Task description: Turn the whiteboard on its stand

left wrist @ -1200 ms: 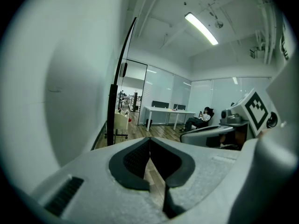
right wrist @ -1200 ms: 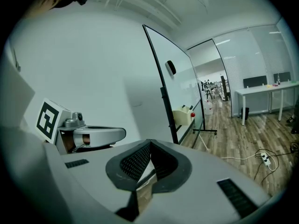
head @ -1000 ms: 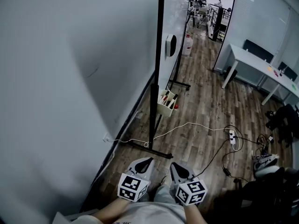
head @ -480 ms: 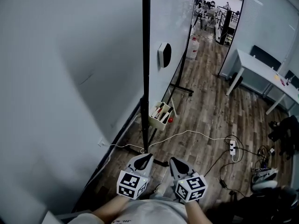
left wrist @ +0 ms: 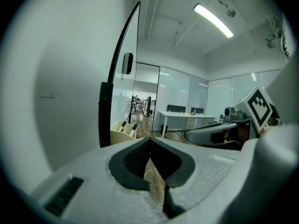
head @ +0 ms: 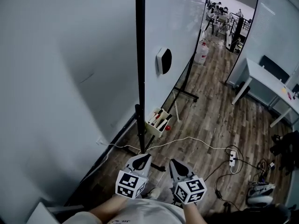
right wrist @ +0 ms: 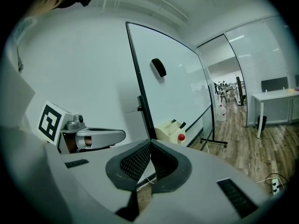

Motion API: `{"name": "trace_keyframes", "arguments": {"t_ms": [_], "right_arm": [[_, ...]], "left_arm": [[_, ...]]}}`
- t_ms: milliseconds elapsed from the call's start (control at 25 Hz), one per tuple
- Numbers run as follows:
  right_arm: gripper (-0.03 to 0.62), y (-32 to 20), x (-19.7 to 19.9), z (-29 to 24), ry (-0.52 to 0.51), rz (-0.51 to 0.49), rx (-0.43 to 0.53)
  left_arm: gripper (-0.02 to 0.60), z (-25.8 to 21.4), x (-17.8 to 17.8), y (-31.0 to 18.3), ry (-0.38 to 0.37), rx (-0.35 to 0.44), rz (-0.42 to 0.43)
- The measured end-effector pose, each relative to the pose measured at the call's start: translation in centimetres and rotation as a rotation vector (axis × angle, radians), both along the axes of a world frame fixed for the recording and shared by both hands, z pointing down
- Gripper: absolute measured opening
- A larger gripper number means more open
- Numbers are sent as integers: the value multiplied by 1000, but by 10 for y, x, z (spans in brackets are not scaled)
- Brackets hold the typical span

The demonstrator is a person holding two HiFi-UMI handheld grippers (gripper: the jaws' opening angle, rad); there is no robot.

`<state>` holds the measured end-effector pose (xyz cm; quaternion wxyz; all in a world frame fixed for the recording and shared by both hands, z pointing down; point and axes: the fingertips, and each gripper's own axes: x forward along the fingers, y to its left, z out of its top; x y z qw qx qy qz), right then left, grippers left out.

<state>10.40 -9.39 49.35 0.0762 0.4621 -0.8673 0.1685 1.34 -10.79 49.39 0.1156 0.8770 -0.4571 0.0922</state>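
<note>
At the lower centre of the head view, the left gripper [head: 145, 157] has its jaws pressed together on nothing. Just right of it, the right gripper [head: 172, 163] is likewise closed and empty. The whiteboard [head: 170, 27] stands nearly edge-on above both, upper centre, apart from them, with an eraser [head: 163, 60] on its face.

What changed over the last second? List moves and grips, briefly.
The view has advanced toward the whiteboard: its black edge post has slid left in the head view, and the eraser and marker tray sit nearer. Nothing was taken hold of or let go. The left tool and right tool stay shut, empty, side by side.
</note>
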Motion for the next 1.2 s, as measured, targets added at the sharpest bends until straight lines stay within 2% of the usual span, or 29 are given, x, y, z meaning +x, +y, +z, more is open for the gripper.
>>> {"name": "trace_keyframes", "arguments": {"t_ms": [280, 800, 1200], "right_arm": [[6, -14, -5, -1, -9, 0, -4], [6, -43, -7, -13, -18, 64, 2], [6, -67, -23, -4, -18, 60, -20]], "left_arm": [[11, -2, -6, -16, -9, -3, -11], [11, -11, -21, -58, -48, -1, 4], [12, -3, -47, -93, -68, -5, -43]]}}
